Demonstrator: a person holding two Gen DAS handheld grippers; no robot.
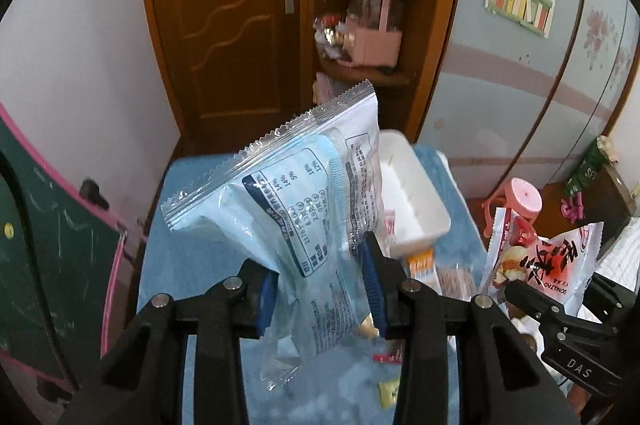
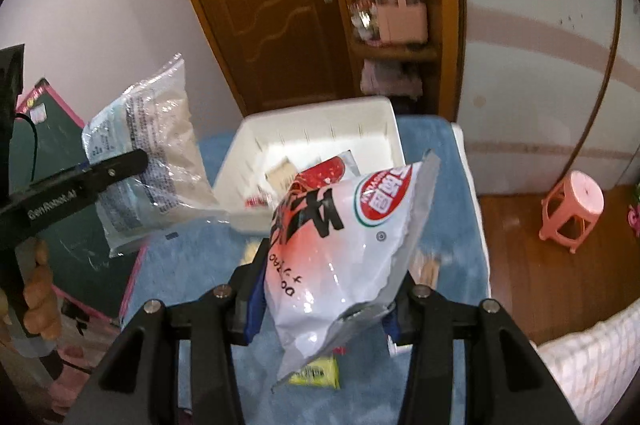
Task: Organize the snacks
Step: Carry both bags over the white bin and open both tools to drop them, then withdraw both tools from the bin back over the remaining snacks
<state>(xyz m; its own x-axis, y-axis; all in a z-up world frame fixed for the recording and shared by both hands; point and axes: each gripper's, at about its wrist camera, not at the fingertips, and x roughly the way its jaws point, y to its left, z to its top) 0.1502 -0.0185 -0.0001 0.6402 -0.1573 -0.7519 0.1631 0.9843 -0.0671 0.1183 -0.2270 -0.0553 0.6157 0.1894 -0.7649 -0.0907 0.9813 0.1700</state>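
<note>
My left gripper (image 1: 320, 289) is shut on a clear and light-blue snack bag (image 1: 288, 193), held upright above the blue cloth (image 1: 192, 265). The same bag (image 2: 148, 153) shows at the left of the right wrist view, in the left gripper (image 2: 120, 165). My right gripper (image 2: 324, 301) is shut on a white and red snack bag (image 2: 344, 249), held above the cloth just in front of the white bin (image 2: 320, 121). That bag (image 1: 548, 261) and the right gripper (image 1: 532, 305) show at the right of the left wrist view. The bin (image 1: 408, 193) holds a few packets (image 2: 320, 173).
Small packets lie on the cloth: a yellow one (image 2: 316, 373), an orange one (image 1: 420, 265), a red one (image 1: 388, 357). A green chalkboard (image 1: 52, 265) stands at the left. A pink stool (image 2: 572, 209) is on the wooden floor at the right. A door and shelves are behind.
</note>
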